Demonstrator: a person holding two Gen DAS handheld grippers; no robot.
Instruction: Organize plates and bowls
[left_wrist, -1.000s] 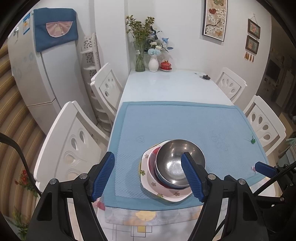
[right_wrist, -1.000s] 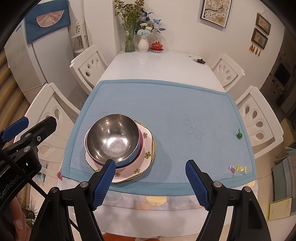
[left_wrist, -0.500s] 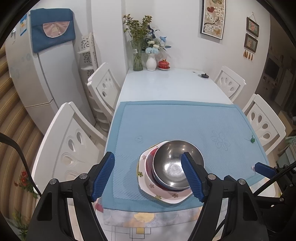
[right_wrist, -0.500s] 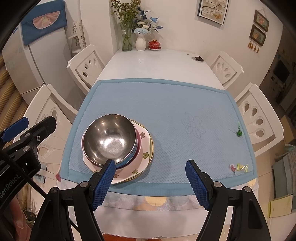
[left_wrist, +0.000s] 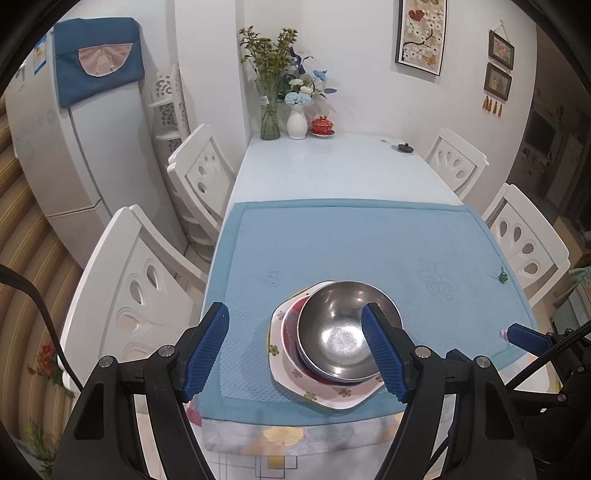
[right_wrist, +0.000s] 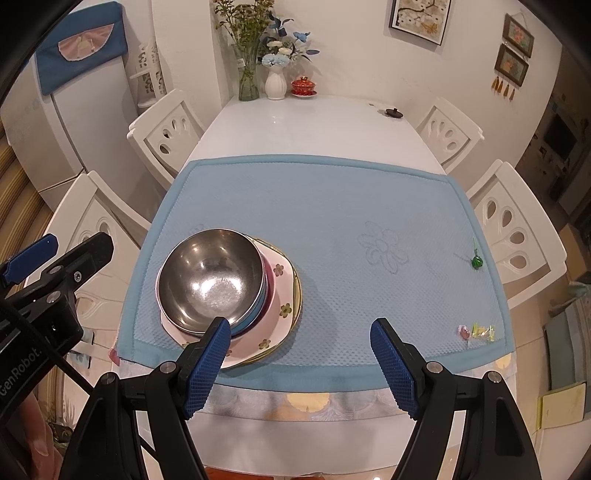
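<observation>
Your left tool (left_wrist: 295, 350) hangs above the near edge of the bench, its blue pads spread wide with nothing between them. One pad (left_wrist: 384, 354) sits in front of the steel bowl's right rim in the picture, but from this angle you can't tell whether it touches or just hovers above. Your right tool (right_wrist: 301, 363) is spread just as wide and holds nothing; its left pad (right_wrist: 207, 363) overlaps the near rim of the stack in view, the other pad lies over bare mat.

The stack itself: a steel bowl (right_wrist: 210, 277) sits upright on top, nested in a blue bowl (right_wrist: 260, 302) whose edge peeks out on the right. Under those is a red bowl (left_wrist: 291, 325), and everything rests on a white flowered plate (right_wrist: 280, 314). A yellowish rim (right_wrist: 298, 291) shows beneath that plate, probably a second plate. The whole pile stands on the blue mat (right_wrist: 332, 206) near its front left corner.

Further out, a green trinket (right_wrist: 477, 261) lies near the mat's right edge and some wrapped sweets (right_wrist: 476, 331) near its front right corner. At the far end of the bench (right_wrist: 314, 122) stand a glass vase (right_wrist: 248, 83), a white vase (right_wrist: 275, 84) and a red lidded cup (right_wrist: 303, 86).
</observation>
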